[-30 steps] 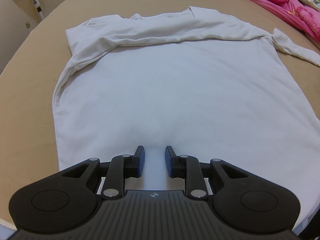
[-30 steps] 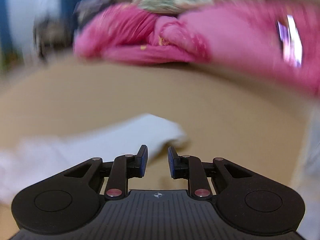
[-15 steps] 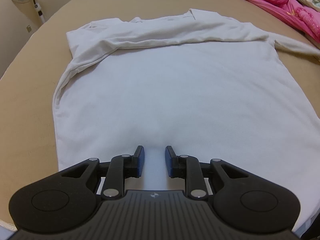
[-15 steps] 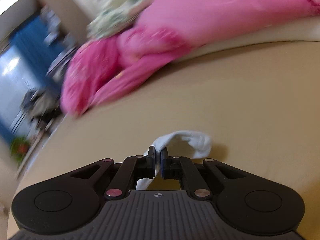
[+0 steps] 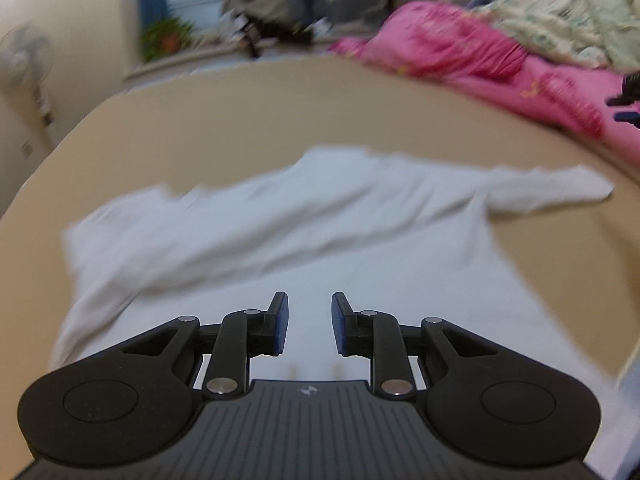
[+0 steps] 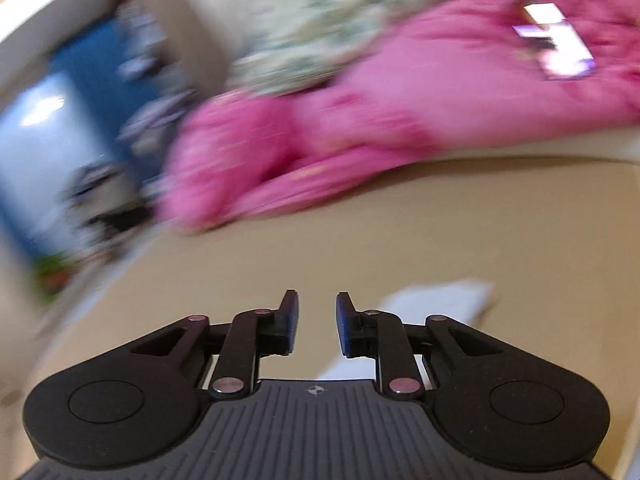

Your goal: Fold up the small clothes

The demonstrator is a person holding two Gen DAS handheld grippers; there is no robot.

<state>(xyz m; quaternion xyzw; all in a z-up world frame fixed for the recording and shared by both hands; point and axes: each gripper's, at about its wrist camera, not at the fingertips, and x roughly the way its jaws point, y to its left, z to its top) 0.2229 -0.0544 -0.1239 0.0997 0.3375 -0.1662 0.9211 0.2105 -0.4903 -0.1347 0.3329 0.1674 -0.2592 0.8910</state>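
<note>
We see a white shirt (image 5: 304,240) spread flat on a tan tabletop (image 5: 240,120), and we take the shirt as our landmark. One long sleeve is folded across its chest; the other sleeve (image 5: 552,194) stretches out to the shirt's right side, lying on bare tabletop.

Our left claw (image 5: 309,324) hangs over the lower part of the shirt, its blue-padded fingers parted with only flat cloth showing through the gap, so it is released and grips nothing.

Our right claw (image 6: 317,324) sits beyond the shirt's outstretched sleeve. Its jaws have just been opening, and they now stand apart with bare tabletop between them. The sleeve's white end (image 6: 436,300) lies just to the right of the claw's right finger, free of the pads, so this claw too is released.

Past the shirt's far edge, a heap of pink bedding (image 5: 500,64) lies along the tabletop's rim, with a pale green patterned cloth (image 5: 568,12) piled behind it. Left of the shirt, away from the tabletop, a standing fan (image 5: 28,64) shows as a blur against the wall. Both views are smeared.
</note>
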